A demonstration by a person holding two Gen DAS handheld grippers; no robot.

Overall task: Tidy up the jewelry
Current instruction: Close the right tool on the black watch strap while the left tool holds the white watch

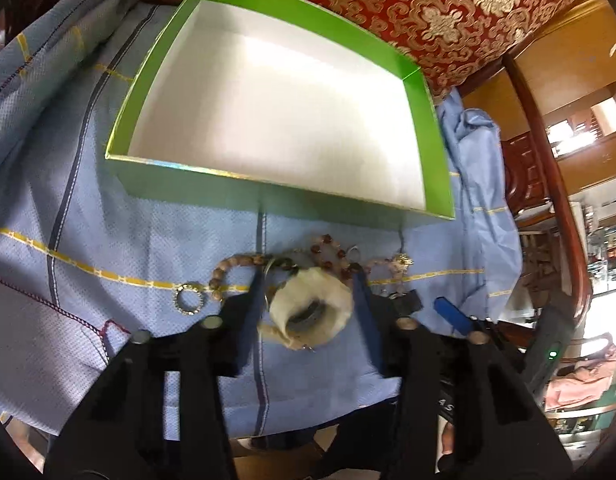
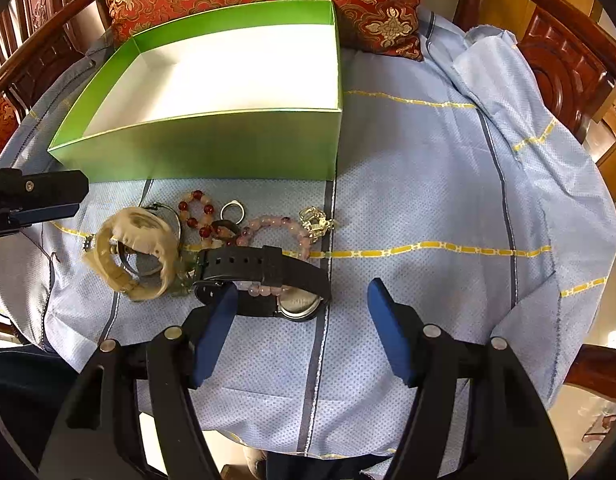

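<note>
Lettering: none I can read on any item. Green box (image 2: 211,148) sits open on the blue cloth (image 2: 428,184), jewelry pile just in front of it. My left gripper (image 1: 308,276) straddles the cream bracelet (image 1: 312,304), jaws apart. My right gripper (image 2: 301,292), jaws apart, hovers over the black watch (image 2: 263,268); bare cloth lies rightward.

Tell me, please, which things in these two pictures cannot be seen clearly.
- Black watch: its face is partly behind the right gripper finger in the right wrist view.
- Left gripper: whether it touches the cream watch is unclear; motion blur in the left wrist view.
- Gold ornament: too small to identify.
</note>
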